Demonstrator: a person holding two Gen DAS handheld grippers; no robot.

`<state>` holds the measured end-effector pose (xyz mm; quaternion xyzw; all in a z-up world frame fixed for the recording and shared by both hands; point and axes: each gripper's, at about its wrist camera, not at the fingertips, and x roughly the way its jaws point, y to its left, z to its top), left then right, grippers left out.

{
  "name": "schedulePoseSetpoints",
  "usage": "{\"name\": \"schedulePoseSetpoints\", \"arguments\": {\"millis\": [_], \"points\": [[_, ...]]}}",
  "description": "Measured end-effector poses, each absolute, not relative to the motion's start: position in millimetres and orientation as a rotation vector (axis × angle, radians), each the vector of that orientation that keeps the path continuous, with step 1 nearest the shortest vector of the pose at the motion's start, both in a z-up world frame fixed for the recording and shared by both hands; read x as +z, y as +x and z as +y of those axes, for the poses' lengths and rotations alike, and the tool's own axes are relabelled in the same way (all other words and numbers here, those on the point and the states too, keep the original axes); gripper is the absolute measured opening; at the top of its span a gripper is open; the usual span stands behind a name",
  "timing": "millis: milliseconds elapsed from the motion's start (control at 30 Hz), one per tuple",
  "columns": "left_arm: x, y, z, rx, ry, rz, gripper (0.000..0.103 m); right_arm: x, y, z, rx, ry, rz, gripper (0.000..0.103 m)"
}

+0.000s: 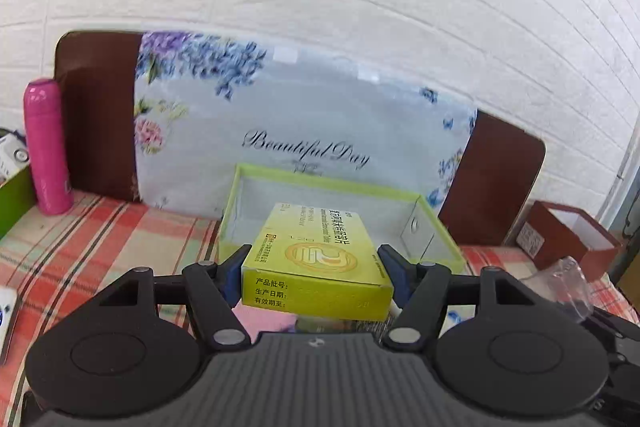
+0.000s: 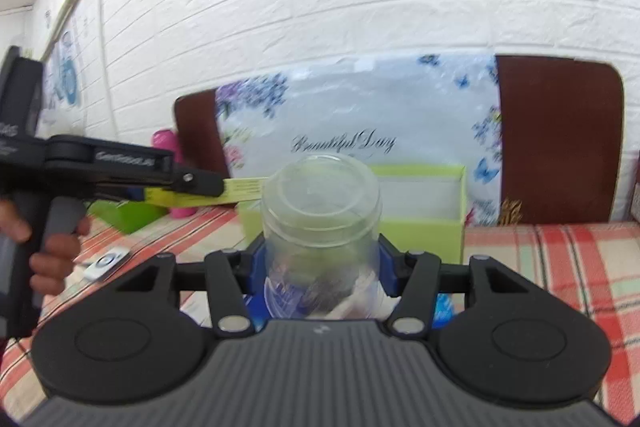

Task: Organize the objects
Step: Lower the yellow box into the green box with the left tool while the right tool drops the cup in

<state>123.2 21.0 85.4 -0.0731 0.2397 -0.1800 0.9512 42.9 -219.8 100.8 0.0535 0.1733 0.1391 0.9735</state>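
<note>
Left gripper (image 1: 316, 259) is clamped on a yellow box (image 1: 316, 255), pads pressing both long sides, and I've got it held flat just near of the green tray (image 1: 328, 183) that sits on the plaid cloth (image 1: 100, 235) in front of the floral bag (image 1: 304, 107). Right gripper (image 2: 320, 259) is closed around a clear jar (image 2: 320, 211), which looks upright-ish with its mouth tipped toward the far wall, also hanging just short of that same tray (image 2: 420, 227). So my read is we're mid-carry on the sorting step, both items headed for the tray. Next move, I'd guess, is pushing the box forward over the near rim and lowering it before letting go, keeping it level so it doesn't catch the edge. The two grippers are close together, so one probably has to go first. From the right cam I can see the left rig coming in from the left, held level, with a hand (image 2: 48, 251) wrapped on its grip. A pink bottle (image 1: 46, 147) stands far left by the wall, and a red box (image 1: 568, 239) sits off right.
</note>
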Motion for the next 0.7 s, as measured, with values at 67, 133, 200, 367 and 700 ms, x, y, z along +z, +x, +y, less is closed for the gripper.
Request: {"name": "schedulePoseSetpoints", "arguments": {"millis": [67, 133, 200, 367, 700], "points": [[89.3, 135.2, 12.8, -0.377, -0.163, 0.476, 0.07, 105.0, 63.8, -229.2, 0.247, 0.132, 0.346, 0.052], [91.1, 150.3, 2.8, -0.371, -0.161, 0.462, 0.07, 103.8, 88.1, -235.9, 0.217, 0.154, 0.349, 0.052], [88.9, 166.1, -6.1, -0.347, -0.15, 0.455, 0.07, 100.8, 113.5, -239.1, 0.184, 0.164, 0.354, 0.052], [70.3, 210.3, -15.6, -0.302, -0.153, 0.487, 0.07, 81.3, 180.1, -240.3, 0.112, 0.159, 0.414, 0.052], [34.3, 251.7, -17.6, -0.278, -0.159, 0.565, 0.089, 45.3, 248.4, -223.0, 0.083, 0.089, 0.556, 0.081]]}}
